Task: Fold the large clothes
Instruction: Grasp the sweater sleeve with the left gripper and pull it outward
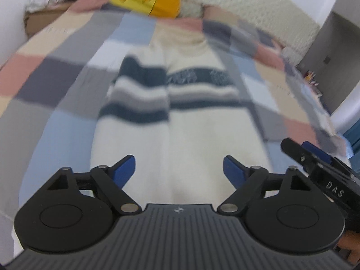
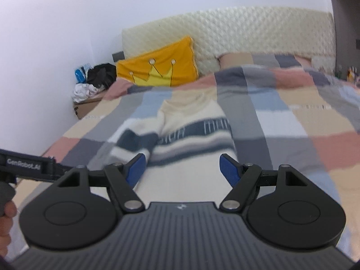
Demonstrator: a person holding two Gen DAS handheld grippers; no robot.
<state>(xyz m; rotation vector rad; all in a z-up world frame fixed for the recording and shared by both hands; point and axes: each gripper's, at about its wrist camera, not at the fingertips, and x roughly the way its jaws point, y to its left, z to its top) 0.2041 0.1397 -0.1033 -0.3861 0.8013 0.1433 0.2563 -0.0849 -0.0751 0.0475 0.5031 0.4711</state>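
Sweater [image 1: 180, 117] — flat on bed [image 1: 56, 72], one sleeve folded in | soft, floppy knit, light | grasp hem corners | left gripper [image 1: 179, 168], right gripper [image 2: 182, 168] — jaws wide apart, holding nothing

walls: plain white [image 2: 56, 22] | bed: checked cover [image 2: 303, 123], cream quilted headboard [image 2: 247, 33] | pillow: yellow, crown motif [image 2: 157, 67] | corner: cardboard box [image 2: 84, 108] under heaped clothes [image 2: 96, 78]

Sweater [image 2: 191, 135] lying on the bedspread [image 2: 303, 123]; pillow [image 2: 162, 65] leaning against the headboard [image 2: 258, 33] behind it; cardboard box [image 2: 83, 108] sitting left of the bed.
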